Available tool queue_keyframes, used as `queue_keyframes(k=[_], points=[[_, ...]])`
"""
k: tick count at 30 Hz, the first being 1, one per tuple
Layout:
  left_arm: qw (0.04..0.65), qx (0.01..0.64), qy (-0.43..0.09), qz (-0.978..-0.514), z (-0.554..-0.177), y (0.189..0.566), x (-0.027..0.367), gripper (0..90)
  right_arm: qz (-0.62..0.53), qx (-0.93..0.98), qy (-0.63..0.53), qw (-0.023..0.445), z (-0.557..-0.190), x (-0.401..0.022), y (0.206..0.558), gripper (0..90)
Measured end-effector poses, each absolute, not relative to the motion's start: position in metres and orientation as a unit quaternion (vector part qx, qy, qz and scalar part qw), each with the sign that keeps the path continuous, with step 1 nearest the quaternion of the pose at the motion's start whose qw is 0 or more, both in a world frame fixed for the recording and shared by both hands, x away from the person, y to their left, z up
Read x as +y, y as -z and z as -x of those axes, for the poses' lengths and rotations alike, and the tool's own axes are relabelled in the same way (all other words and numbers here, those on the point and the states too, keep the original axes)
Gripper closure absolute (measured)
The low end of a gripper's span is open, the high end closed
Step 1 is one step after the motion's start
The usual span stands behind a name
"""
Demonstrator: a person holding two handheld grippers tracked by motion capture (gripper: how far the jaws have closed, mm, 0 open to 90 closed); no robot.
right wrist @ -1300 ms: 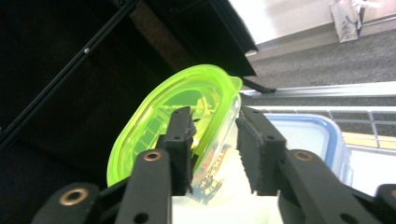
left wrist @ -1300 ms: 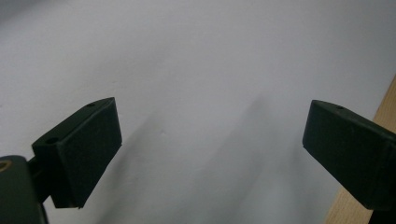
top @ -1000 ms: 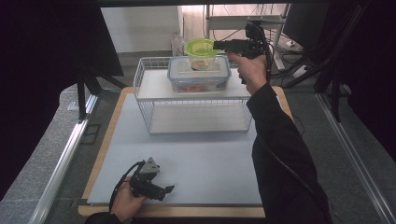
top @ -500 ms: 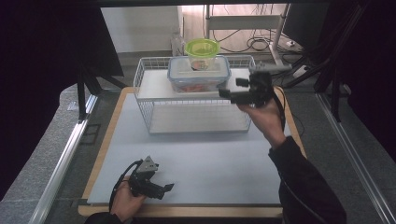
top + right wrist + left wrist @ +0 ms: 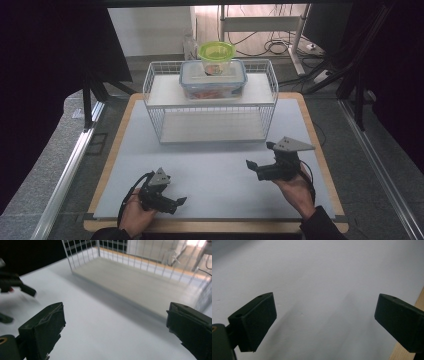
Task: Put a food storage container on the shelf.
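A white wire rack (image 5: 210, 107) stands at the back of the white mat (image 5: 220, 170). On its upper shelf sits a clear box with a blue lid (image 5: 213, 82), and a round tub with a green lid (image 5: 216, 54) rests on that box. My right gripper (image 5: 260, 155) hovers low over the mat's near right, pointing left, its jaws just opened wide with nothing between them. The right gripper view (image 5: 115, 322) looks across the mat at the rack's lower shelf (image 5: 140, 280). My left gripper (image 5: 177, 204) lies at the near left, open and empty (image 5: 324, 315).
The mat lies on a wooden board (image 5: 320, 150) whose edge runs close to my right hand. A metal rail (image 5: 70, 165) borders the table's left side. Cables and a stand's legs (image 5: 280, 45) lie on the floor behind the rack. The left gripper (image 5: 15, 286) shows blurred in the right gripper view.
My right hand has come down and back from the green-lidded tub at the rack's top to just above the mat's near right. The left hand has stayed put.
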State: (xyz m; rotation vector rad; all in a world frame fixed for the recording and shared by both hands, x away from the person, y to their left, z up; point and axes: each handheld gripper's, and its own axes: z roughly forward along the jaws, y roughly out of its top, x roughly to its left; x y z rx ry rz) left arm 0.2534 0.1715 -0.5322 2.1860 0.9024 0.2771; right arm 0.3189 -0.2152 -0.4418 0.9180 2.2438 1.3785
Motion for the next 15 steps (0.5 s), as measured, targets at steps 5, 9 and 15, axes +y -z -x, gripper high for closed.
queue_keyframes(k=[5, 9, 15], points=[[0.371, 0.349, -0.109, -0.854, -0.253, 0.532, 0.171, 3.8, -0.322, 0.807, -0.459, 0.186, -0.308, -0.222, 0.473, 0.5], [0.368, 0.348, -0.109, -0.855, -0.253, 0.533, 0.171, 3.8, -0.323, 0.824, -0.430, 0.177, -0.307, -0.221, 0.491, 0.4], [0.367, 0.347, -0.107, -0.857, -0.254, 0.533, 0.171, 3.8, -0.338, 0.841, -0.385, 0.173, -0.313, -0.219, 0.509, 0.0]])
